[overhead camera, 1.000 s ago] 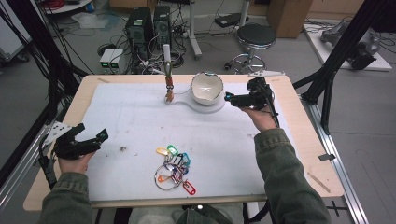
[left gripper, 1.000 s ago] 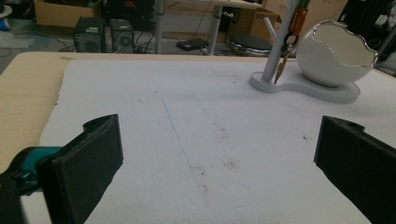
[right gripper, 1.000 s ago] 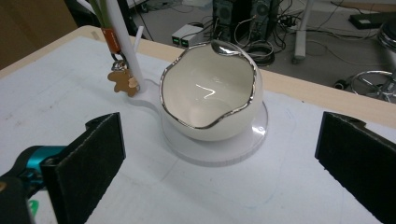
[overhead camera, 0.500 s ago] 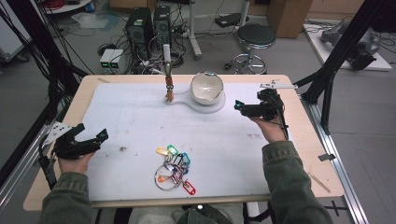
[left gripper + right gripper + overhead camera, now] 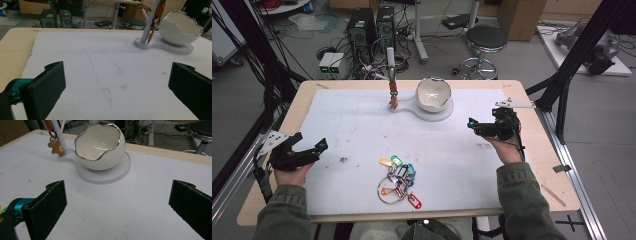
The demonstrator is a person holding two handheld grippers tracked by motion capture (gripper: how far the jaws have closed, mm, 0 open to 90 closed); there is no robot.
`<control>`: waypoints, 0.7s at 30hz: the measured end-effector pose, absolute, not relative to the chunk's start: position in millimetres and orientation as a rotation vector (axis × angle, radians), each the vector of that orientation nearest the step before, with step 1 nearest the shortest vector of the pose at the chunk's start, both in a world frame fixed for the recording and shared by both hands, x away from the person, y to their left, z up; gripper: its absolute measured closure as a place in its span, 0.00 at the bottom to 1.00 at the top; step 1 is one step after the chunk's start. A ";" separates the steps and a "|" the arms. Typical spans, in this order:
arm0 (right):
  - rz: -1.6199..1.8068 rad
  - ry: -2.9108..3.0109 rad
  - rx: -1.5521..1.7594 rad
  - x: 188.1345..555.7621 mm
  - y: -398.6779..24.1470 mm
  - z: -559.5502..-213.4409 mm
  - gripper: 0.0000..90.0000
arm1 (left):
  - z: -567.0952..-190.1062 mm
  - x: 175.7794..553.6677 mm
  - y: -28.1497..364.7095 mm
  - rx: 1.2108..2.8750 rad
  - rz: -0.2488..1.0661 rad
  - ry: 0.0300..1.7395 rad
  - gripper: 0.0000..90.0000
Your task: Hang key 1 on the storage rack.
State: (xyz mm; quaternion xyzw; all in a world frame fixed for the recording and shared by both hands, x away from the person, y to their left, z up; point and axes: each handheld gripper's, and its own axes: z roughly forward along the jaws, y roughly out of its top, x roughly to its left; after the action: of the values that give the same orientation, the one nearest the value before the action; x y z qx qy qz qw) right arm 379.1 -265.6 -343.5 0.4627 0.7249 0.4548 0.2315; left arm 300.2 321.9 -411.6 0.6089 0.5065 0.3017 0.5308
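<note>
Both grippers are sitting idle with nothing between their jaws: the left gripper [image 5: 307, 151] is resting near the left edge of the surface [image 5: 357, 125] with its jaws spread wide, and the right gripper [image 5: 479, 126] is hovering at the right side, jaws likewise wide apart and pointing toward the eggshell bowl [image 5: 432, 94]. That aim suggests the bowl and its stand are what the right hand is working around. The bowl, white with a jagged silver-edged rim, is sitting on the round end of a white base [image 5: 105, 176], and in the right gripper view its inside is looking empty, though the very bottom is partly hidden by the near wall. A slim post [image 5: 390, 65] is rising from the narrow end of the same base, and a small brown gingerbread-shaped charm [image 5: 54, 147] is hanging from it by a ring, probably because the post is meant as a hanger for keys. The bunch of coloured key tags [image 5: 399, 178] on a metal ring is lying flat near the front edge of the surface, between the two forearms and well apart from both grippers and from the stand.
</note>
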 end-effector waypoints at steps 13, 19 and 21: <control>1.205 1.963 1.225 356.8 -271.7 -365.0 0.01 | -411.7 300.1 322.0 1.454 0.719 1.210 0.02; 1.197 1.955 1.213 347.9 -276.7 -375.9 0.01 | -411.5 299.7 322.0 1.459 0.721 1.211 0.02; 1.192 1.957 1.212 345.7 -277.6 -379.2 0.01 | -411.6 299.6 321.9 1.459 0.721 1.211 0.02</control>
State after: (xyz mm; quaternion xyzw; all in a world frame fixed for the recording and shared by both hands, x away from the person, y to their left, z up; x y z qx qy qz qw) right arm 345.7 -277.6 -379.2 0.4502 0.7265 0.4425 0.2714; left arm 299.6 321.9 -411.6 0.6108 0.5069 0.3018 0.5281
